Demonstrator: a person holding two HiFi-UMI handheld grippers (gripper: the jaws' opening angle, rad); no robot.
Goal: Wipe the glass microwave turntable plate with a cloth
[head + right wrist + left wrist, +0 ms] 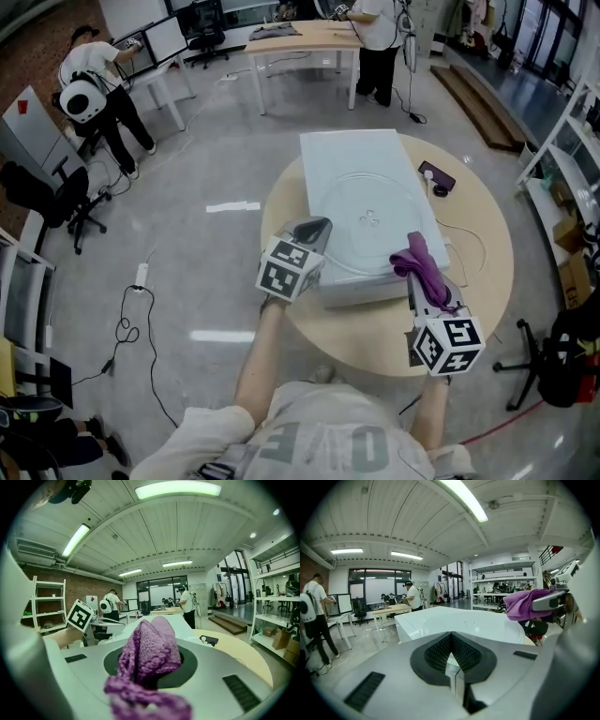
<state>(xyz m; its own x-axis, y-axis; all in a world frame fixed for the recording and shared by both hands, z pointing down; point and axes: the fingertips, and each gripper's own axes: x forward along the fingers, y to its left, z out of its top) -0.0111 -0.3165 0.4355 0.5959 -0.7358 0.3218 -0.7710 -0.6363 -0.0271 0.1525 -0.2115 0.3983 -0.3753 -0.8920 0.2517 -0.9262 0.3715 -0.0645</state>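
Plate (370, 217): clear glass, lying flat on top of the white microwave (345, 150), which sits on the round table (483, 281). Cloth (418, 262): purple, pinched in my right gripper (421, 283) at the plate's near right edge; I cannot tell whether it touches the glass. My left gripper (314, 231): jaws pressed together on nothing, at the microwave's near left corner.

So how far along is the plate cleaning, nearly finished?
Done: the purple cloth is picked up, clamped in the right gripper. In hand: it hangs at the near right rim of the glass plate, with the left gripper, jaws together, at the near left. Left: the wiping itself; I see no wiped patch.
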